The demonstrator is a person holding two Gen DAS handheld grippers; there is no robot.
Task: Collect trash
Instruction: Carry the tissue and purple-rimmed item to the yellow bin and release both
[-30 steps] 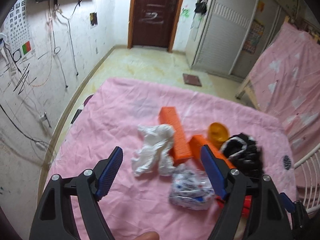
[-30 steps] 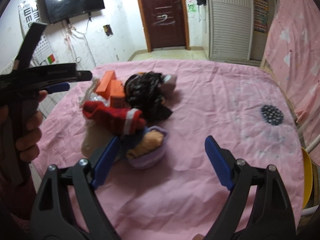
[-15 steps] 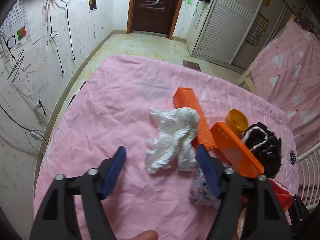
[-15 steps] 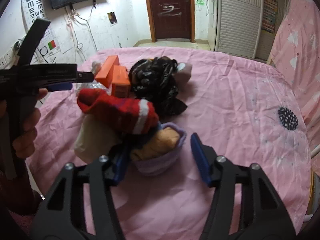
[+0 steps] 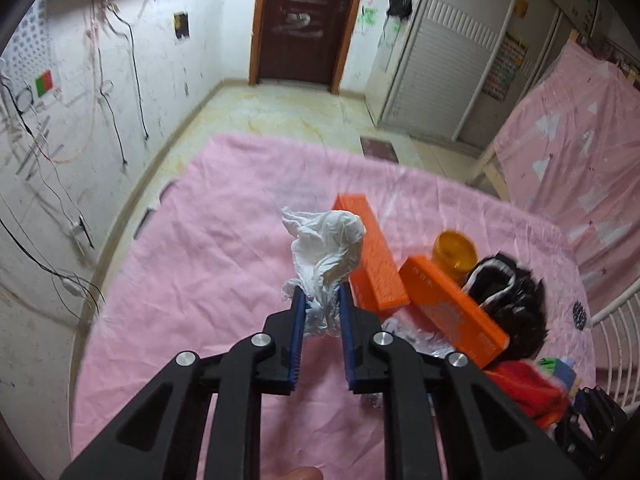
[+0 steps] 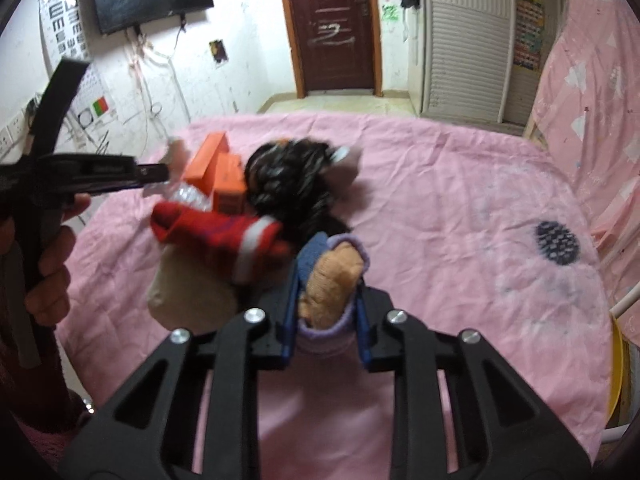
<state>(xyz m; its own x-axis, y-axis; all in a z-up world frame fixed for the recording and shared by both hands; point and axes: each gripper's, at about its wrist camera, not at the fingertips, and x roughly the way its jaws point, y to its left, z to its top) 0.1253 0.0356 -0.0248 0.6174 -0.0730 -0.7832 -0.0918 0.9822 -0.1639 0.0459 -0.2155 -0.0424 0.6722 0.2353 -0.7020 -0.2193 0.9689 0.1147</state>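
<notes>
While I work over the pink sheet [image 5: 208, 264]:
Left gripper [image 5: 322, 312]: clenched on white tissue [image 5: 326, 256].
Right gripper [image 6: 326, 300]: grasping my purple sock bundle [image 6: 332, 284].

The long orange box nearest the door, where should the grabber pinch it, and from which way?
Probably across its narrow width, near the far end. The long orange box lies flat on the pink sheet, and that end is bare, while the near end is crowded by the white tissue held in the left gripper and by the second orange box. Come from above.
</notes>
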